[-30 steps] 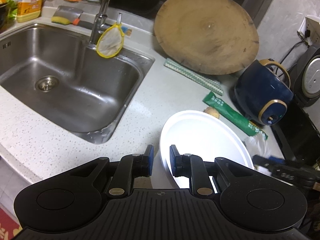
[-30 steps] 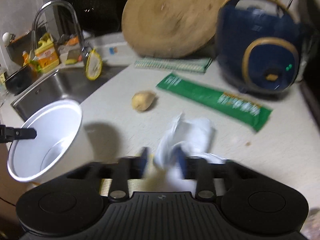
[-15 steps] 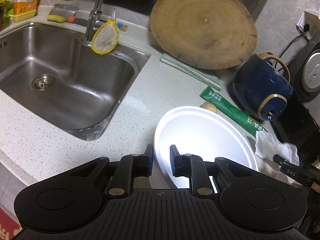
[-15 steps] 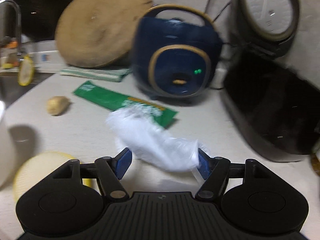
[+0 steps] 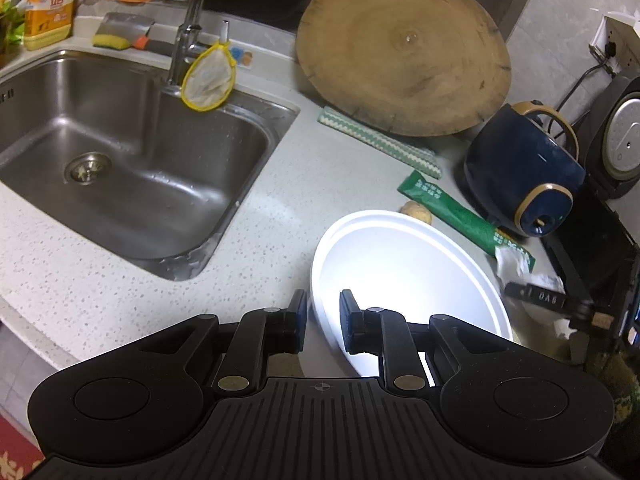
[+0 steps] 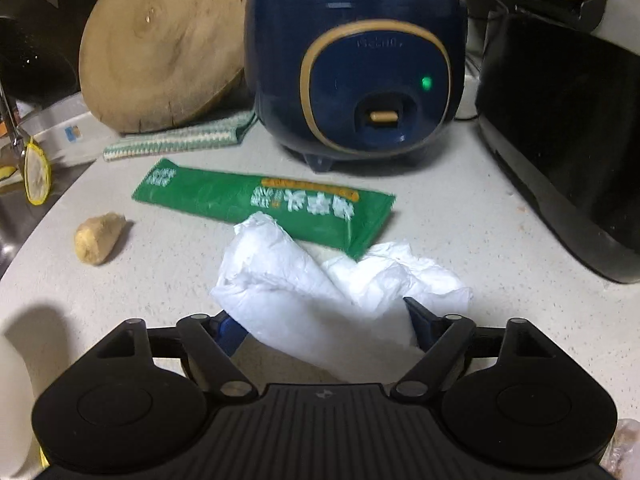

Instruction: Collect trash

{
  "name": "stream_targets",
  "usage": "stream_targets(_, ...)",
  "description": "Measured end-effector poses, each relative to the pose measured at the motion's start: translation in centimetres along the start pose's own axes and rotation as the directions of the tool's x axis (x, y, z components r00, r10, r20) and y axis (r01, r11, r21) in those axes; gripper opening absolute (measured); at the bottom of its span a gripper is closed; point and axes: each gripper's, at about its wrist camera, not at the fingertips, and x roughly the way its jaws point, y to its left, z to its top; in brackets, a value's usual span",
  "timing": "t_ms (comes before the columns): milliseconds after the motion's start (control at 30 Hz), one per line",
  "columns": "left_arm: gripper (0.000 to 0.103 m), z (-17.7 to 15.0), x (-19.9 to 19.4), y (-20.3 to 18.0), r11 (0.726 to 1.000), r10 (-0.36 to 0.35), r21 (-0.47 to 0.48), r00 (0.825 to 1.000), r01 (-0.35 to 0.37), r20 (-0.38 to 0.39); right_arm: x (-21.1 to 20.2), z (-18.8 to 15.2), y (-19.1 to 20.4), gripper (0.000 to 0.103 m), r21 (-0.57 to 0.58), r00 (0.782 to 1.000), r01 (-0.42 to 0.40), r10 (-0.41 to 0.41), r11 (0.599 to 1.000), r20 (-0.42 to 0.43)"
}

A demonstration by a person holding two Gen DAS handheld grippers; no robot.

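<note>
On the left, my left gripper (image 5: 323, 322) has hardly moved over the last second: its fingers (image 5: 298, 320) are drawn close together, pinching the near rim of the white round plastic tub (image 5: 400, 264), one finger outside the wall and one inside. The tub sits at lower centre of the left view, its mouth open and, as far as I can see past the glare, empty.

The small tan lump (image 6: 98, 238), perhaps ginger, lies at mid left of the right view, untouched, with the long green foil packet (image 6: 264, 204) just beyond it at centre.

The real change is on the right. A second ago that view was aimed towards the tub and the steel sink (image 5: 120, 152); now it has swung over to face the dark blue rice cooker (image 6: 352, 64) at upper centre. The crumpled white tissue (image 6: 320, 280) lies on the speckled worktop (image 6: 460, 220), one edge overlapping the packet's end, and sits between the fingers (image 6: 420, 316) of my right gripper (image 6: 324, 326). They are spread either side and closing, not yet clearly pressing it.

So I judge this the first pickup, with the tub waiting close by on the left.
</note>
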Motion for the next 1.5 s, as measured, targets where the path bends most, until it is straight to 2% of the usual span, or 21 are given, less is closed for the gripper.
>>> stream_targets(33, 0.02, -0.1, 0.0, 0.0, 1.0, 0.003, 0.0, 1.0, -0.003, -0.001, -0.1, 0.1, 0.2, 0.038, 0.0, 1.0, -0.029, 0.029, 1.0, -0.009)
stream_targets(100, 0.02, -0.2, 0.0, 0.1, 1.0, 0.011, -0.001, 1.0, -0.011, -0.004, -0.4, 0.3, 0.8, 0.017, -0.013, 0.997, -0.069, 0.069, 0.998, -0.033)
stream_targets(200, 0.02, -0.2, 0.0, 0.2, 1.0, 0.017, 0.001, 1.0, -0.017, -0.004, -2.0, 0.4, 1.7, 0.011, -0.013, 0.979, -0.198, 0.197, 0.98, -0.047)
stream_targets(333, 0.02, -0.2, -0.2, 0.0, 1.0, 0.015, 0.014, 1.0, -0.015, 0.004, -4.0, -0.4, 3.4, 0.011, -0.013, 0.931, -0.353, 0.35, 0.936, -0.1)
stream_targets(400, 0.02, -0.3, -0.3, -0.1, 1.0, 0.012, 0.019, 1.0, -0.012, 0.007, -4.5, -1.2, 4.4, 0.011, -0.004, 0.894, -0.426, 0.42, 0.905, -0.155)
stream_targets(533, 0.02, -0.2, -0.2, 0.0, 1.0, 0.005, 0.017, 1.0, -0.006, 0.008, -5.2, -2.8, 5.9, 0.011, 0.044, 0.796, -0.56, 0.551, 0.828, -0.251)
stream_targets(567, 0.02, -0.2, -0.3, -0.1, 1.0, 0.003, 0.018, 1.0, -0.004, 0.009, -5.3, -3.0, 6.2, 0.011, 0.052, 0.779, -0.577, 0.569, 0.815, -0.263)
stream_targets(600, 0.02, -0.2, -0.3, -0.1, 1.0, 0.0, 0.019, 1.0, -0.001, 0.011, -5.5, -3.3, 6.5, 0.011, 0.049, 0.774, -0.582, 0.572, 0.811, -0.27)
stream_targets(667, 0.02, -0.1, -0.3, -0.1, 1.0, -0.004, 0.021, 1.0, 0.004, 0.013, -5.7, -3.5, 6.9, 0.012, 0.019, 0.795, -0.56, 0.544, 0.828, -0.268)
stream_targets(767, 0.02, 0.0, -0.3, -0.1, 1.0, -0.011, 0.028, 1.0, 0.01, 0.014, -6.3, -3.4, 6.8, 0.02, -0.062, 0.855, -0.488, 0.462, 0.871, -0.233)
stream_targets(833, 0.02, -0.1, -0.2, -0.2, 0.999, -0.014, 0.031, 1.0, 0.014, 0.012, -6.9, -3.3, 6.6, 0.044, -0.136, 0.904, -0.411, 0.384, 0.901, -0.19)
stream_targets(900, 0.02, -0.1, -0.1, -0.2, 0.999, -0.018, 0.034, 1.0, 0.017, 0.01, -7.2, -3.2, 6.3, 0.056, -0.2, 0.939, -0.338, 0.314, 0.919, -0.143)
stream_targets(967, 0.02, -0.1, -0.1, -0.1, 0.999, -0.02, 0.034, 1.0, 0.02, 0.01, -7.5, -3.3, 6.2, 0.056, -0.265, 0.964, -0.265, 0.246, 0.927, -0.104)
stream_targets(1033, 0.02, -0.1, -0.1, -0.1, 0.999, -0.023, 0.034, 1.0, 0.022, 0.011, -7.4, -3.3, 5.6, 0.057, -0.309, 0.98, -0.199, 0.186, 0.93, -0.073)
stream_targets(1133, 0.02, -0.1, -0.1, 0.0, 0.999, -0.023, 0.032, 1.0, 0.023, 0.01, -7.7, -3.4, 4.7, 0.058, -0.353, 0.997, -0.072, 0.078, 0.933, 0.001)
stream_targets(1200, 0.02, -0.1, -0.1, 0.1, 0.999, -0.025, 0.031, 1.0, 0.024, 0.009, -8.0, -3.1, 4.2, 0.059, -0.346, 0.998, 0.007, 0.016, 0.938, 0.064)
stream_targets(1367, 0.02, -0.2, -0.1, 0.1, 0.999, -0.026, 0.03, 1.0, 0.026, 0.009, -9.3, -2.1, 2.6, 0.063, -0.25, 0.988, 0.037, 0.002, 0.967, 0.153)
stream_targets(1433, 0.02, -0.2, -0.1, 0.1, 0.999, -0.027, 0.03, 1.0, 0.027, 0.01, -9.9, -2.4, 2.8, 0.066, -0.259, 0.982, 0.034, 0.016, 0.965, 0.186)
stream_targets(1500, 0.02, -0.3, -0.2, 0.0, 0.999, -0.031, 0.03, 0.999, 0.03, 0.011, -10.0, -2.9, 3.4, 0.07, -0.275, 0.982, -0.002, 0.054, 0.961, 0.183)
